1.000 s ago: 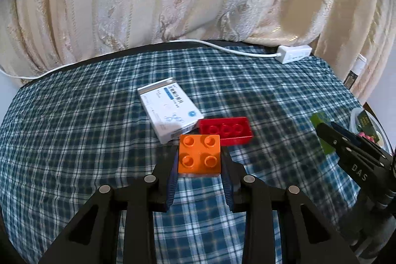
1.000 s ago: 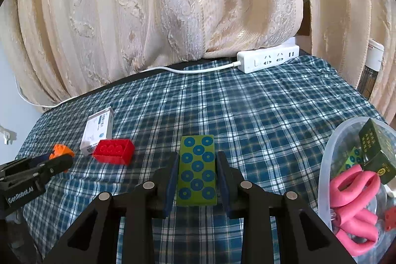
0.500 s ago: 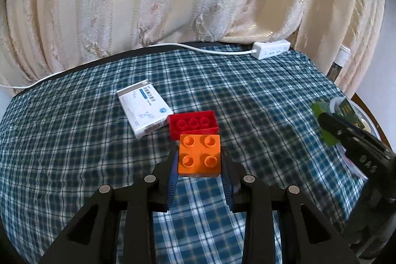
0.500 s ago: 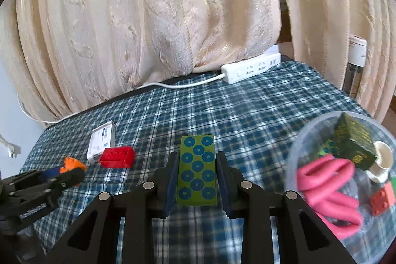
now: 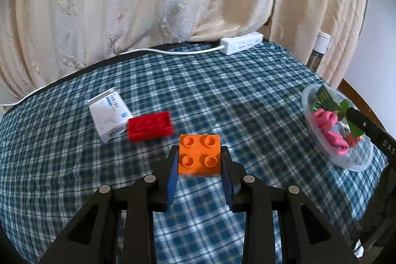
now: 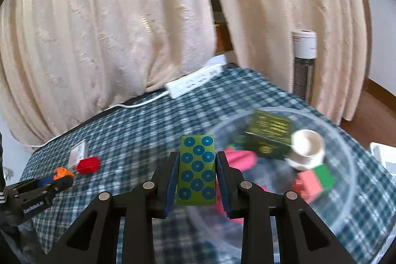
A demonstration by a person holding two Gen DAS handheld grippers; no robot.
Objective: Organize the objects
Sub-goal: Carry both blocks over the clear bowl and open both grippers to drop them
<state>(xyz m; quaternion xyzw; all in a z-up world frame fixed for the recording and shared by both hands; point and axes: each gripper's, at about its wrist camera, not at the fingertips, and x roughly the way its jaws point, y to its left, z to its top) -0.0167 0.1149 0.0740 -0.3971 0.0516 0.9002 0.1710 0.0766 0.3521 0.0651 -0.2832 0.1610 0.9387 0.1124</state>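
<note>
Right tool (image 6: 197, 173) — green box (image 6: 197, 171) lengthwise, pointing forward

Lighting: soft daylight through curtains (image 5: 148, 4). Quality: motion blur, strongest in right wrist view; fisheye bending, dark corner vignetting.

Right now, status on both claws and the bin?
Left claw shut on orange brick. Right claw shut on green dotted block, at rim of clear bin. Red brick, white box on cloth. Path clear.
</note>
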